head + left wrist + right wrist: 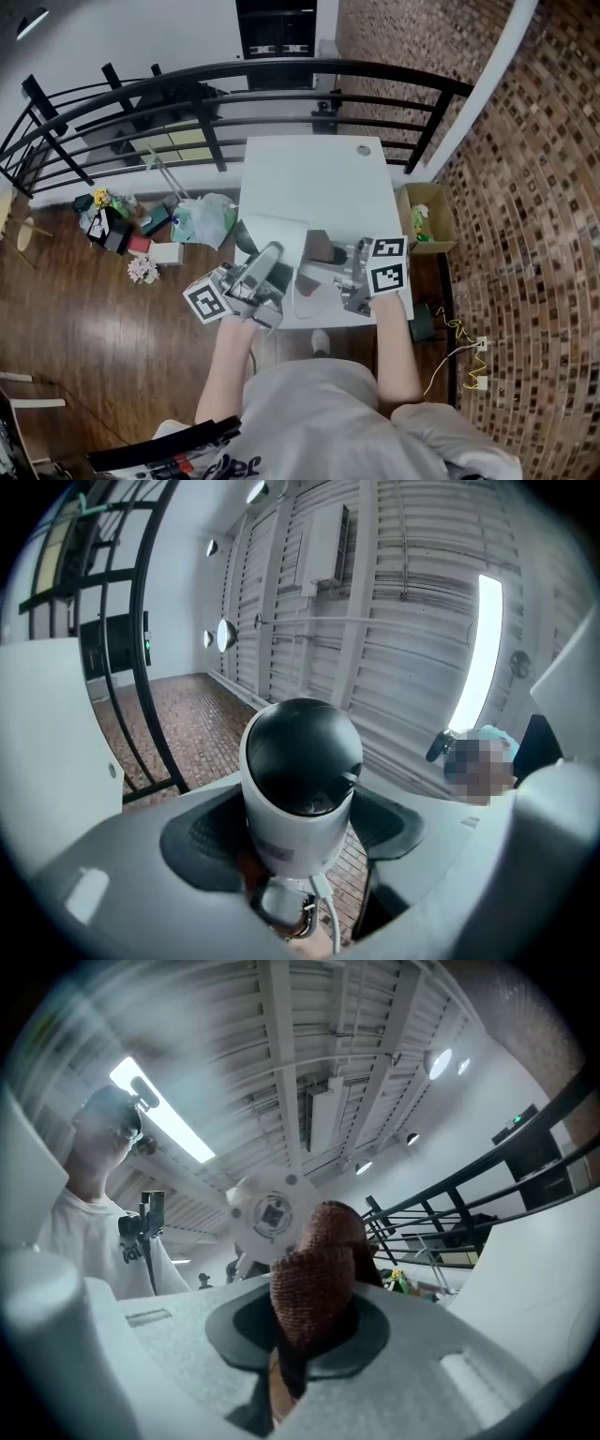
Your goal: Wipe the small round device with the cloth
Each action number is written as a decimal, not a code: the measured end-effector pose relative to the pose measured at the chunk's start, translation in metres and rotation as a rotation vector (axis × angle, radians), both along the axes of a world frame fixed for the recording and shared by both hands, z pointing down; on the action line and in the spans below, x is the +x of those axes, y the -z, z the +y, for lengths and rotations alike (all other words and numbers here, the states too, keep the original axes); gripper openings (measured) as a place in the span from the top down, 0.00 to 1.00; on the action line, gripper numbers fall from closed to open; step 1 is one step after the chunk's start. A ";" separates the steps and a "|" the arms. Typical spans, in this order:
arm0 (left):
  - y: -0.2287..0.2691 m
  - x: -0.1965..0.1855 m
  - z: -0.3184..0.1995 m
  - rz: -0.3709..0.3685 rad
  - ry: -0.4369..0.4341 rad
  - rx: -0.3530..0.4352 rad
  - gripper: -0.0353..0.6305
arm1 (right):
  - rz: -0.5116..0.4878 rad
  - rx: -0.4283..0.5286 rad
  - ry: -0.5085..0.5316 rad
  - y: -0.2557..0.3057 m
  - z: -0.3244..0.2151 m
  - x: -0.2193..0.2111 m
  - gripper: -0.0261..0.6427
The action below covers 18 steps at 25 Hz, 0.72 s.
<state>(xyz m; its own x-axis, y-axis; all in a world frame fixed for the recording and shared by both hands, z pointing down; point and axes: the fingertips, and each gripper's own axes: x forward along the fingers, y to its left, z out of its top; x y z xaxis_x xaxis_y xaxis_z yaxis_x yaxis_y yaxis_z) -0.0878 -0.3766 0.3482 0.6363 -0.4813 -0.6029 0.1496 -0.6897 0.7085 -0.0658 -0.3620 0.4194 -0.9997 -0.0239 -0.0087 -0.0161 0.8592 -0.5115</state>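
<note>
My left gripper (298,834) is clamped on the small dome camera (302,780), held above the white table's (309,178) near edge with its cable (328,919) hanging. I judge this turns its base toward the cloth. My right gripper (305,1335) pinches the brown cloth (314,1279), bunched into a rubbing wad. I can't read the base's QR-style sticker (271,1213) or the side label (272,852).

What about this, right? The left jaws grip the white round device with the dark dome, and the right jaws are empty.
No: the right gripper view shows the right gripper shut on a brown knitted cloth. The left gripper does grip the white round device.
</note>
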 end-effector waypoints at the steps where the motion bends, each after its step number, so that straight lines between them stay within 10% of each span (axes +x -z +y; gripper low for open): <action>1: -0.002 -0.004 -0.004 0.005 0.020 -0.017 0.40 | 0.004 0.004 0.014 0.000 0.003 0.000 0.92; 13: -0.039 -0.035 -0.025 -0.103 0.202 -0.145 0.40 | 0.022 0.148 0.128 0.047 0.041 0.008 0.92; 18: -0.053 -0.026 -0.025 -0.135 0.192 -0.184 0.40 | 0.188 0.254 0.189 0.046 0.062 -0.009 0.92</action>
<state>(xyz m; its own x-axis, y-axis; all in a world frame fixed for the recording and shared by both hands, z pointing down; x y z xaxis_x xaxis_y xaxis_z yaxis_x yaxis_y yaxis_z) -0.1135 -0.4014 0.4010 0.5913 -0.6941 -0.4106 -0.0749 -0.5542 0.8290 -0.0746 -0.2997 0.3733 -0.9710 0.1410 0.1932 0.0820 0.9550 -0.2851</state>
